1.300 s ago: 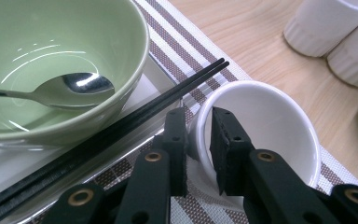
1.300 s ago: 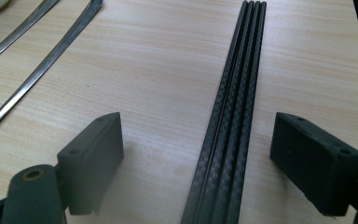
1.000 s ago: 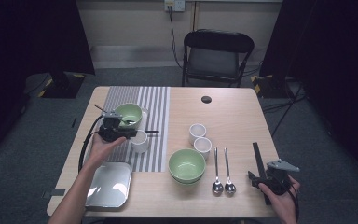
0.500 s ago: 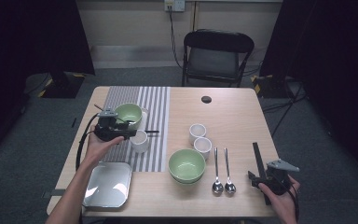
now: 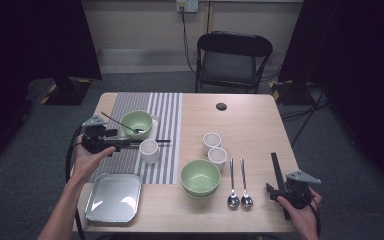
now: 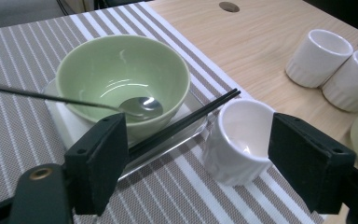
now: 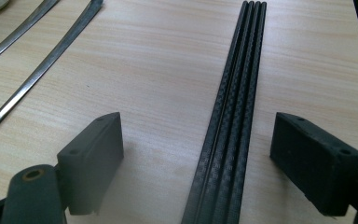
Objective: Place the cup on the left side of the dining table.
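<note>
Your left gripper (image 6: 191, 172) has just been opening wide, cup (image 6: 237, 140) loose between; your right gripper (image 7: 196, 168) straddles chopsticks (image 7: 233, 112), wide.

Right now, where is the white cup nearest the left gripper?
In the high view, the white cup stands on the striped mat, left of centre, beside the black chopsticks and green bowl.

Overhead light falls evenly on the table (image 5: 250, 130); the room around is dark. Near jaws look slightly soft. Glare sits inside the green bowl (image 6: 121, 77).
</note>
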